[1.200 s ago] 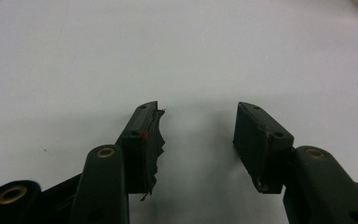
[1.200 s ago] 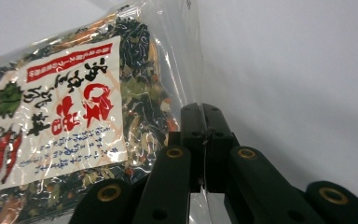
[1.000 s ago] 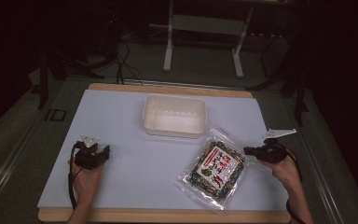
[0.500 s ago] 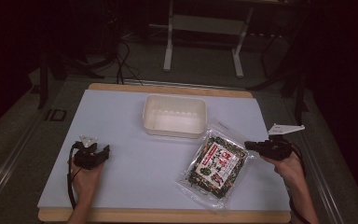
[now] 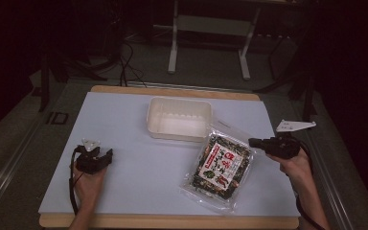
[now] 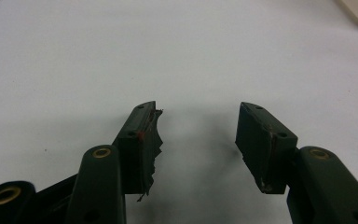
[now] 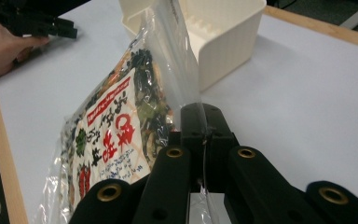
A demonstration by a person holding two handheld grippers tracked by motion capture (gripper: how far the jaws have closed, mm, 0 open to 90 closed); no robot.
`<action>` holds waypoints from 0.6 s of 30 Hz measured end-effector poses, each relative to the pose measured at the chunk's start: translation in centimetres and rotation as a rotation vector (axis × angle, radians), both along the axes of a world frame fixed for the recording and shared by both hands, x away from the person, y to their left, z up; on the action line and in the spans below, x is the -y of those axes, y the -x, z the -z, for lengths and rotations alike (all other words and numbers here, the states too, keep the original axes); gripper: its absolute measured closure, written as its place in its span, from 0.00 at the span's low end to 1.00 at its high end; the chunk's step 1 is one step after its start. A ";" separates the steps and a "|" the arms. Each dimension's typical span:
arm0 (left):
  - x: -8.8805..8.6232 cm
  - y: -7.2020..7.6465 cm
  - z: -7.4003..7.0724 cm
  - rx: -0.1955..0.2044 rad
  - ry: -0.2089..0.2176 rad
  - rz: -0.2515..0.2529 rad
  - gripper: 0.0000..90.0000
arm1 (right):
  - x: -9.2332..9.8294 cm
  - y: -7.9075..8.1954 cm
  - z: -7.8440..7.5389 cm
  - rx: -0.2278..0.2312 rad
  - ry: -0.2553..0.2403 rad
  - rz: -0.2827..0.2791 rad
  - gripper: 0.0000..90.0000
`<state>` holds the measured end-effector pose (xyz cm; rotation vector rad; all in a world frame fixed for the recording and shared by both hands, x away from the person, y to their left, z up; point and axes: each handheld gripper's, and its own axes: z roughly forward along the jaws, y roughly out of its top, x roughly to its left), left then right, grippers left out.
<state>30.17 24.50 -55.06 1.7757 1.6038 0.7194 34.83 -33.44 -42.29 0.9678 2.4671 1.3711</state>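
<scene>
Clear packet (image 7: 116, 135) edge pinched by right gripper (image 7: 204, 122); left gripper (image 6: 196, 135) agape.

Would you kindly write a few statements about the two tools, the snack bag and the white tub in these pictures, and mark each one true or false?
1. The right tool is shut on the clear edge of the snack bag. True.
2. The left tool grips the bag's other end. False: its jaws are open over bare white tabletop, apart from the bag.
3. The white tub has nothing in it. True, as far as the high view shows.
4. The snack bag lies inside the tub. False: it is on the table beside the tub, on the right tool's side.
5. The left tool rests in a hand near the table's front edge. True.
</scene>
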 end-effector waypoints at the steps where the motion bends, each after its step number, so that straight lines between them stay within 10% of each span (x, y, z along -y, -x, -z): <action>1: 0.0 0.0 0.0 0.000 0.000 0.000 0.54 | 0.0 0.0 0.0 0.000 0.000 0.000 0.99; 18: 0.0 0.0 0.0 0.003 0.005 -0.002 0.54 | -4.8 -2.2 -2.8 0.067 -0.028 -0.006 0.99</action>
